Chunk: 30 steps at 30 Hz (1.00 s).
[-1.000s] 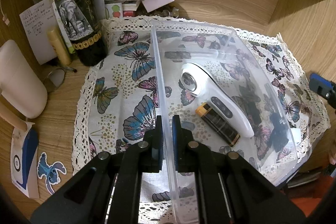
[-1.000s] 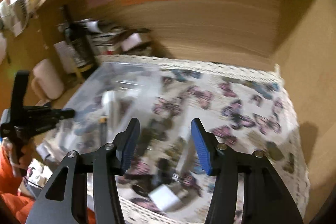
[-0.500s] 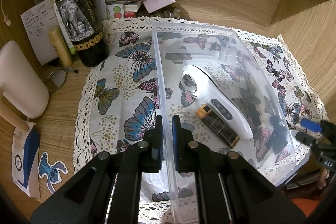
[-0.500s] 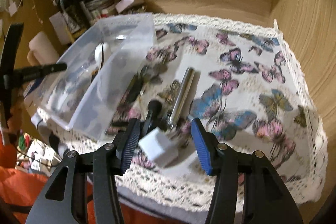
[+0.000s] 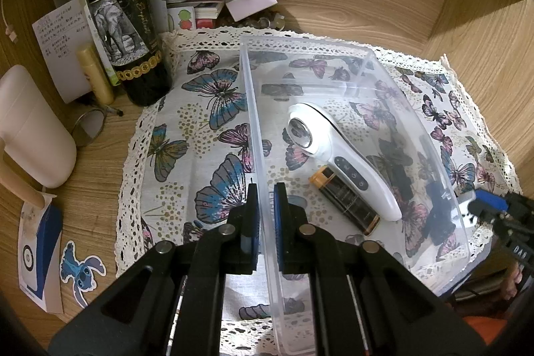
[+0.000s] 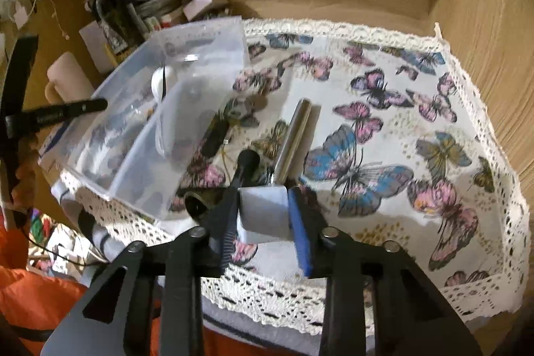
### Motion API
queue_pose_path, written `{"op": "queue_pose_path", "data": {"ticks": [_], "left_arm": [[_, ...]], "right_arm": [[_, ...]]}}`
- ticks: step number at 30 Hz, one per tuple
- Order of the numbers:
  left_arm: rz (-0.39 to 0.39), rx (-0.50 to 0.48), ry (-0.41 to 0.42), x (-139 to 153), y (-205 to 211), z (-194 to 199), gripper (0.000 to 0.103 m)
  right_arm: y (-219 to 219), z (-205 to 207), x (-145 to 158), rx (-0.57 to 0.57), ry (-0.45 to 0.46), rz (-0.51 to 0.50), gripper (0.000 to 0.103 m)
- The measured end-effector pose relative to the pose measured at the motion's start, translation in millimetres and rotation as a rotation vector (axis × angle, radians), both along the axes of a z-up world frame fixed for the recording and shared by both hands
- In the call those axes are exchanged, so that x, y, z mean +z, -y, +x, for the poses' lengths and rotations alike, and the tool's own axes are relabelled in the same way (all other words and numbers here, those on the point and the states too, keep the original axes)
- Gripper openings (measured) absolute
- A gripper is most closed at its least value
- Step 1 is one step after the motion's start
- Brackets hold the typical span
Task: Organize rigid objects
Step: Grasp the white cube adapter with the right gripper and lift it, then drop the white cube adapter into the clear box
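A clear plastic bin (image 5: 257, 135) stands on the butterfly cloth (image 5: 200, 129). My left gripper (image 5: 265, 212) is shut on its left wall. Inside lie a white handheld device (image 5: 343, 152) and a black battery with a gold end (image 5: 343, 201). In the right wrist view my right gripper (image 6: 263, 209) has closed onto a small white block (image 6: 263, 211) near the cloth's front edge. Beside it lie a silver metal cylinder (image 6: 293, 139), a black handle-like object (image 6: 245, 164) and another dark object (image 6: 215, 135). The bin (image 6: 173, 109) is to the left.
A wine bottle (image 5: 123, 15), a yellow tube (image 5: 95, 72), papers and a white container (image 5: 30, 122) crowd the back left. Wooden walls close the back and right. A round mirror (image 5: 88, 130) and stickers (image 5: 80, 269) lie on the wood at left.
My right gripper has moved down and forward over the loose items and its fingers have closed around the white block. The left gripper has kept its hold on the bin wall.
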<state>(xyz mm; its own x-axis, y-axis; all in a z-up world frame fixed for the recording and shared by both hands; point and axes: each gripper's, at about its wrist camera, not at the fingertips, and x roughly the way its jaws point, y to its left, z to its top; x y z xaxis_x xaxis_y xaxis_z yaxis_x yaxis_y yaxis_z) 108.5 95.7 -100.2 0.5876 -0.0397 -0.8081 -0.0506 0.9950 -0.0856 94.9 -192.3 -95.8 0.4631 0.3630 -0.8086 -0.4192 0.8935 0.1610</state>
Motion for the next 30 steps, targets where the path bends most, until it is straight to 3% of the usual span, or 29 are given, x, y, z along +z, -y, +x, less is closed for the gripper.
{"op": "queue_pose_path", "data": {"ticks": [8,15,23,30], "left_arm": [[-0.004,-0.004,0.001,0,0,0,0.008],[-0.01,-0.007,0.002,1,-1,1,0.008],[-0.007,-0.011,0.004,1,0,1,0.008],[-0.011,-0.014,0.006,1,0,1,0.008]], "right_arm": [[-4,8,13,-0.011,0.063,-0.01,0.027],[-12,17,41,-0.005,0.147,0.056,0.027],[-45,31,65,0.091,0.204,0.133,0.027],[-81,42,65,0.182,0.21,0.143,0.027]]}}
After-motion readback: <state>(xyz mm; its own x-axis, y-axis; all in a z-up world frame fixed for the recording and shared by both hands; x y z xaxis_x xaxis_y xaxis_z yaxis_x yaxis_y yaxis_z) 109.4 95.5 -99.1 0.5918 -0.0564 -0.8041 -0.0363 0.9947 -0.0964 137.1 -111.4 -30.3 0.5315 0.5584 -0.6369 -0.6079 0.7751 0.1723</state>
